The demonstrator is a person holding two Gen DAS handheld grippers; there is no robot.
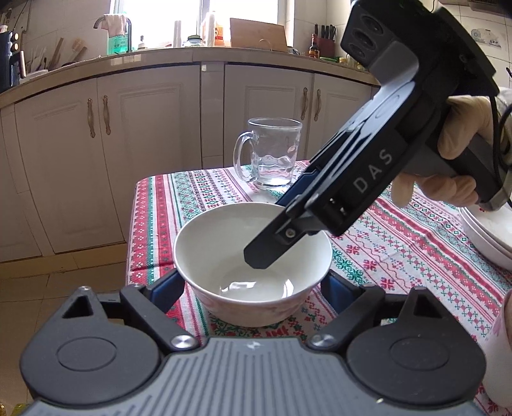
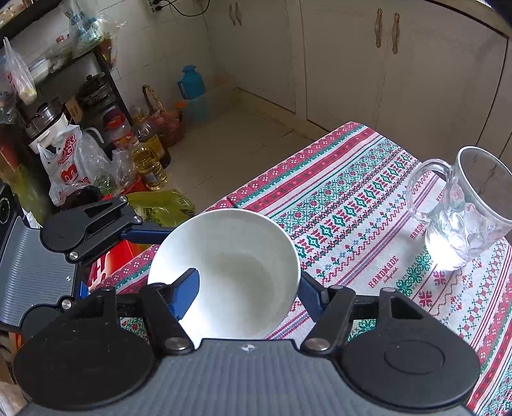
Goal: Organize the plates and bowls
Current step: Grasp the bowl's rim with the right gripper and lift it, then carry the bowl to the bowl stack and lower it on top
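A home kitchen: cabinets [image 1: 144, 134], sink faucet [image 1: 105, 22], knife block [image 1: 326, 41].

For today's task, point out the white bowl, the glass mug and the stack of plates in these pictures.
white bowl [image 1: 224, 236]: left wrist view, inner wall.
glass mug [image 1: 275, 150]: left wrist view, side wall.
stack of plates [image 1: 486, 236]: left wrist view, outer rim.

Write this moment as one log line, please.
bowl on table | left gripper flanks bowl, grip unclear | right gripper open, straddling rim | mug beyond
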